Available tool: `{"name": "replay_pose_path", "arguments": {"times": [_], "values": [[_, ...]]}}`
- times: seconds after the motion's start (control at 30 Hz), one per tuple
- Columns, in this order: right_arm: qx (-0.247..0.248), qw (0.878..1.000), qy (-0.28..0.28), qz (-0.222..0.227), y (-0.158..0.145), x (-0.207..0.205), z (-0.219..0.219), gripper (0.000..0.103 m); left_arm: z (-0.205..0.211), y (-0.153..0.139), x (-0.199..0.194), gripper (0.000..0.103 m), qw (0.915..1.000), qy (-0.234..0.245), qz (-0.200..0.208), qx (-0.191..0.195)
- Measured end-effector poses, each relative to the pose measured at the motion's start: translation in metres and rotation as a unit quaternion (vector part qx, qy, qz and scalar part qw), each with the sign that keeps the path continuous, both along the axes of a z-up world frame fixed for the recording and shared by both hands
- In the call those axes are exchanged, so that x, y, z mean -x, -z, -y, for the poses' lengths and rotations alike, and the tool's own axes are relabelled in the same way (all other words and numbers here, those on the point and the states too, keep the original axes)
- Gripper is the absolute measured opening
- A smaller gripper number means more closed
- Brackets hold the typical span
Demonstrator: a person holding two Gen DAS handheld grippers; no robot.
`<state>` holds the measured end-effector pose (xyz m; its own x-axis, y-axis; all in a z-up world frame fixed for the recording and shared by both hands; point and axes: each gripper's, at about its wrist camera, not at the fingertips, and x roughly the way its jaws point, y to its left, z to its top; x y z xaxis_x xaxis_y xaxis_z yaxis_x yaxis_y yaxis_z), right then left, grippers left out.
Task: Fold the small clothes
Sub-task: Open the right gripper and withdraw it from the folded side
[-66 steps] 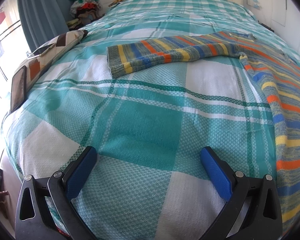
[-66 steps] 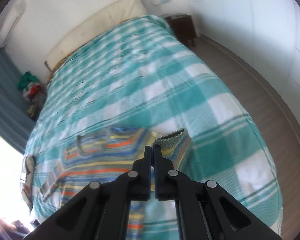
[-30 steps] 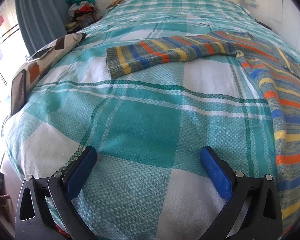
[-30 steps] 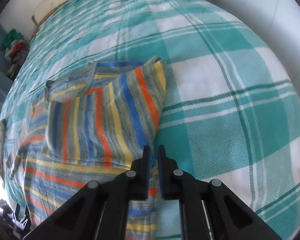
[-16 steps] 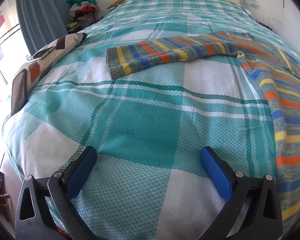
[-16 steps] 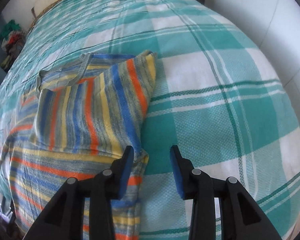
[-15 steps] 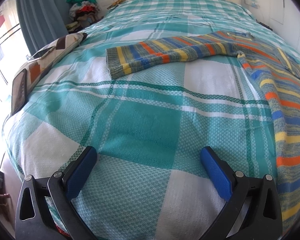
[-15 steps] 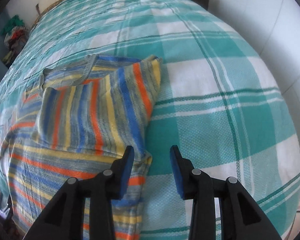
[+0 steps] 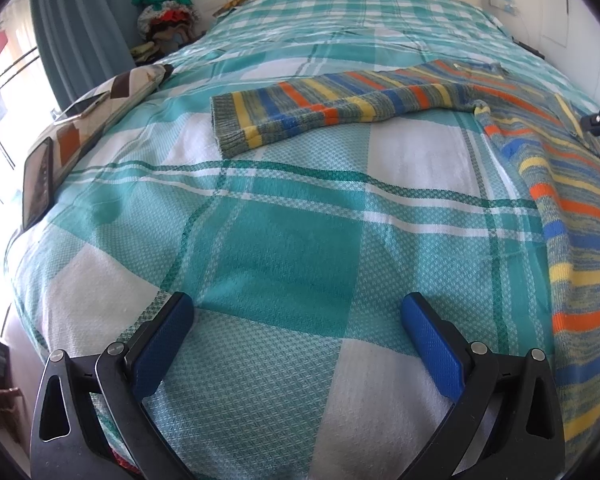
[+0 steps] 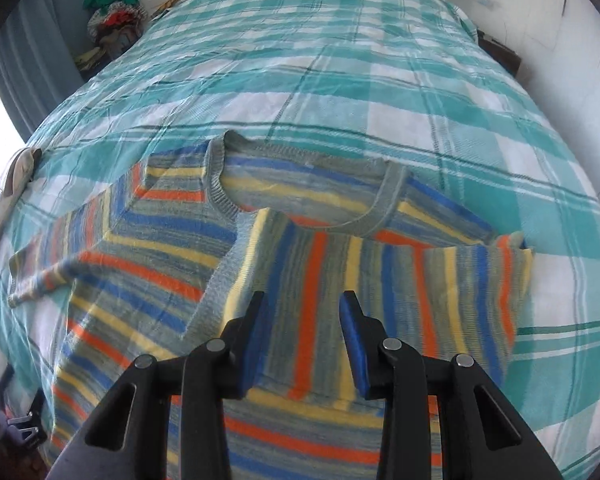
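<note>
Your right gripper [image 10: 302, 300] is sitting with its jaws partly apart, hanging over the folded-in sleeve [image 10: 380, 280] of the striped sweater [image 10: 148, 264] with nothing pinched between the pads. A second ago those jaws were nearly shut at the sleeve's edge, so you've let go and slid across over the sweater's chest since then. Your left gripper [image 9: 296, 312] is gaping wide over bare plaid bedspread [image 9: 284, 248], holding nothing and touching nothing, same spot as before.

The sweater is lying flat on the bedspread, neckline [image 10: 308, 184] pointing toward the head of the bed and the hem toward you, so its long axis is running along the bed. The folded sleeve is lying crosswise over the chest just below the collar. The other sleeve [image 9: 340, 108] is stretching straight out sideways, its cuff pointing to the left in the left wrist view, toward the patterned cushion [image 9: 112, 100] at the bed's edge.
</note>
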<state>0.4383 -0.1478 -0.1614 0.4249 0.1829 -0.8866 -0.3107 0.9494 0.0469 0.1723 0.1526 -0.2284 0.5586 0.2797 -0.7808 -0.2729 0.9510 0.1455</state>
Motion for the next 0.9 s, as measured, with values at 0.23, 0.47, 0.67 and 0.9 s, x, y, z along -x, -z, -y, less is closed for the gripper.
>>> {"name": "replay_pose_path", "arguments": {"times": [0.23,0.47,0.67,0.9], "values": [[0.042,0.992,-0.108,0.045,-0.003,0.044,-0.021,0.038,-0.001,0.0,0.001,0.102,1.0,0.002,0.003,0.001],[0.019,0.997,0.052,0.046,-0.019,0.057,0.098,0.038,-0.001,0.0,0.001,0.103,1.0,-0.001,0.005,0.0],[0.02,0.987,0.159,0.016,-0.005,0.091,0.185,0.039,-0.001,0.0,0.002,0.103,1.0,-0.001,0.007,0.001],[0.013,0.979,0.178,0.094,-0.03,0.179,0.202,0.056,-0.001,0.0,0.003,0.103,1.0,-0.001,0.009,-0.001]]}}
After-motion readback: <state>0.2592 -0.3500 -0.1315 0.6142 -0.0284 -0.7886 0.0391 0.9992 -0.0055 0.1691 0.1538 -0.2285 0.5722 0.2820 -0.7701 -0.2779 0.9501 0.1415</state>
